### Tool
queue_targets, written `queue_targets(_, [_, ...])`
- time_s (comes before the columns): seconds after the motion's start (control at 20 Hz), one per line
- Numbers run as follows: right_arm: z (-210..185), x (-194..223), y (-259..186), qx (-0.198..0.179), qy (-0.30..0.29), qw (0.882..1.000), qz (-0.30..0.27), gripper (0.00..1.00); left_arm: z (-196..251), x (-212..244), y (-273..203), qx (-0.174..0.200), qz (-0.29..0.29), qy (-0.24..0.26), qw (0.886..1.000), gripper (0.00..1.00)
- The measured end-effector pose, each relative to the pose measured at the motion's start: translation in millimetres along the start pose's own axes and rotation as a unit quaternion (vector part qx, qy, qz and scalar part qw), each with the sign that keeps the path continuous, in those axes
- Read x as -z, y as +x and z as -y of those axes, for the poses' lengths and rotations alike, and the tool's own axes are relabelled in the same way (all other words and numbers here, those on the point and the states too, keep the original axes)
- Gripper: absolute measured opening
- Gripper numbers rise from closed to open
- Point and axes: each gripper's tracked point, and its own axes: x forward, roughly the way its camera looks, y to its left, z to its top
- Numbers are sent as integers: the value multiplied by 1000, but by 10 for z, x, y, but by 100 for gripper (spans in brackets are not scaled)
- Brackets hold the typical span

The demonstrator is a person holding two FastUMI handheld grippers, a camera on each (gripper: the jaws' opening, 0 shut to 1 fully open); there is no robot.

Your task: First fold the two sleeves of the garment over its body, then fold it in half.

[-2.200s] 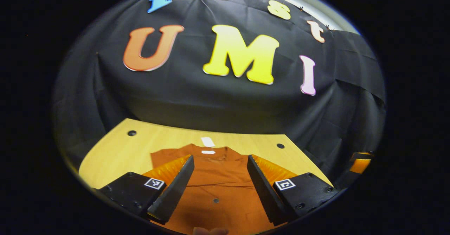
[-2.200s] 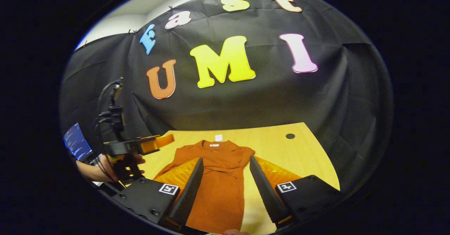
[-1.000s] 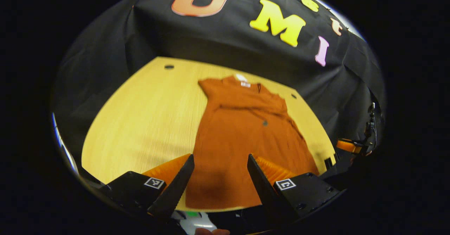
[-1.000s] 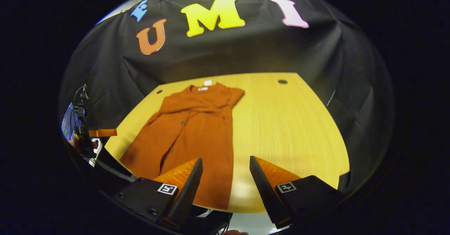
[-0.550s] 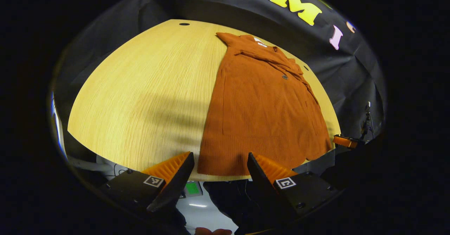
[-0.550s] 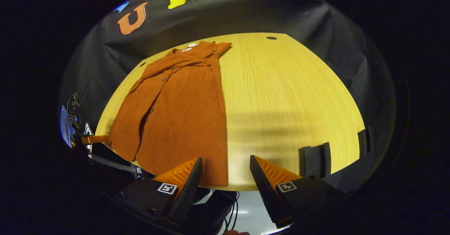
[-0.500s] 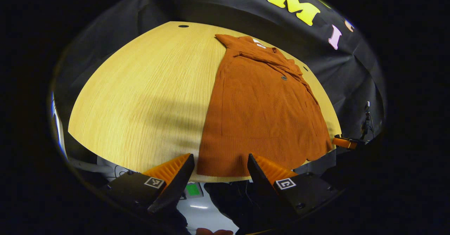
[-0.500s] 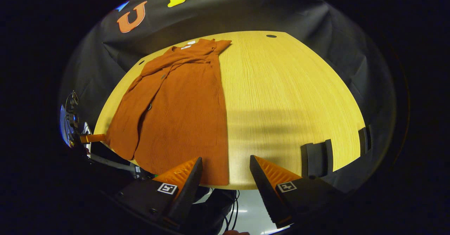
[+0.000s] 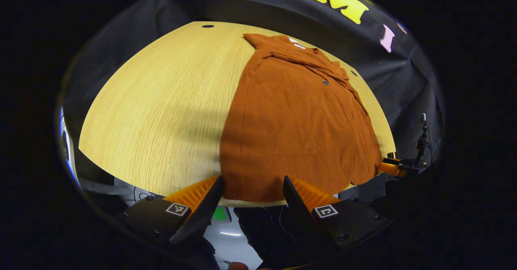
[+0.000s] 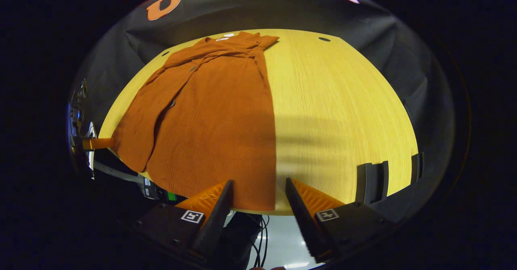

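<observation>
Pale wood bench (image 9: pixel 161 100), black cloth wall behind; garment (image 9: pixel 299 120) flat at twelve o'clock. Left tool (image 9: pixel 248 205) wide, right tool (image 10: pixel 254 209) wide. Near hem partly hidden.

One garment (image 9: pixel 299 120), perhaps two buttons (image 9: pixel 325 83).

The rust-orange ribbed garment (image 9: pixel 299 120) is one plain colour all over, its fabric lined with fine lengthwise ribs; a small dark round button (image 9: pixel 325 83) sits on its front and a white label (image 9: pixel 294 41) at the neck. The pale yellow wood-grain worktop (image 9: pixel 161 100) is streaked with thin darker lines and marked by small black round holes (image 10: pixel 324 39). Black-and-white square-patterned markers (image 10: pixel 192 216) sit on the black gripper bodies (image 10: pixel 169 225). Black blocks (image 10: pixel 371 181) clamp the worktop's near edge.
</observation>
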Motion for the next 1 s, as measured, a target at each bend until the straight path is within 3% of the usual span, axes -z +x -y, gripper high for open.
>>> queue_targets(0.05, [-40,0,13,-1,-11,1000,-4,80,38,19,7,3,-4,4,1000,96])
queue_targets(0.15, [-126,-8,37,-7,-19,1000,-11,64,97,27,36,8,-7,11,1000,88])
queue_targets(0.2, [-132,-31,61,-11,-18,1000,-10,43,108,13,61,8,-7,16,1000,78])
queue_targets(0.25, [-201,-27,90,-26,-8,999,-17,43,119,9,67,7,-11,18,1000,76])
queue_targets(0.3, [-204,-46,85,-29,2,999,-16,17,133,15,99,10,-17,14,1000,73])
queue_targets(0.35, [-203,-45,81,-33,7,999,-25,10,114,9,112,4,-19,9,1000,49])
queue_targets(0.4, [-195,-50,72,-39,14,999,-26,10,85,-12,125,-3,-18,3,1000,25])
queue_targets(0.5, [-172,-69,53,-44,35,998,-28,1,131,-32,111,6,-20,-4,1000,13])
queue_targets(0.7, [-223,-210,-77,-68,63,996,-14,1,168,-146,-19,27,-9,-17,999,6])
queue_targets(0.75, [-245,-286,-141,-77,71,994,-5,1,183,-202,-74,31,-5,-28,999,0])
queue_targets(0.85, [-288,-464,-288,-94,86,992,18,1,238,-380,-201,43,18,-31,998,4])
queue_targets(1.0, [-287,-764,-511,-104,99,988,55,0,183,-752,-413,15,79,37,996,4])
